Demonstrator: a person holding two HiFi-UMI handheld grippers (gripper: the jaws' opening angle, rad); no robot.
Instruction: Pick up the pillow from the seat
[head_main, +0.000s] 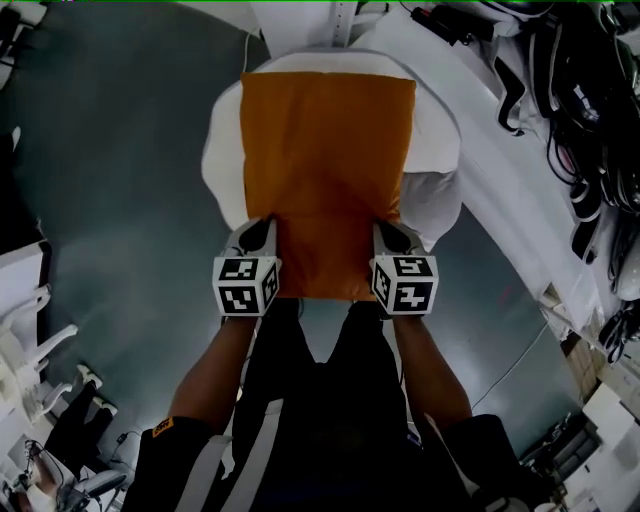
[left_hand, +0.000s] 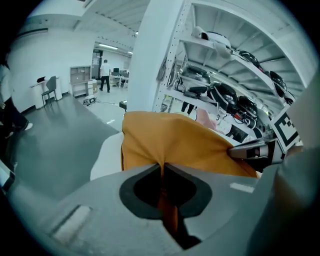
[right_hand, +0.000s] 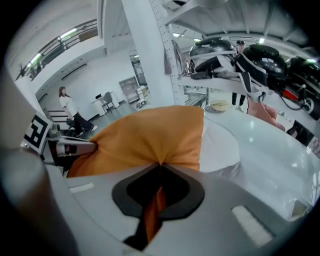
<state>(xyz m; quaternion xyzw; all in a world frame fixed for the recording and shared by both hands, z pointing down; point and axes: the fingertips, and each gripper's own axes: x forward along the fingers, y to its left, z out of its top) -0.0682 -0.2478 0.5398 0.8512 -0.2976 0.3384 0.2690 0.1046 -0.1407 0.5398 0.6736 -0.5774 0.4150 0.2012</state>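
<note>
An orange pillow (head_main: 325, 170) lies over a round white seat (head_main: 440, 150) in the head view. My left gripper (head_main: 262, 232) is shut on the pillow's near left corner, my right gripper (head_main: 390, 235) on its near right corner. In the left gripper view the orange pillow (left_hand: 175, 142) is pinched into folds at my left gripper (left_hand: 162, 167), and fabric runs down between the jaws. The right gripper view shows the pillow (right_hand: 150, 137) bunched the same way at my right gripper (right_hand: 160, 167). Each view shows the other gripper's tip biting the cloth.
A white column (left_hand: 150, 55) and shelves with dark cables and gear (left_hand: 235, 100) stand behind the seat. Grey floor (head_main: 110, 170) spreads to the left. More cables hang at the right (head_main: 590, 130). A person (right_hand: 70, 112) walks far off in the hall.
</note>
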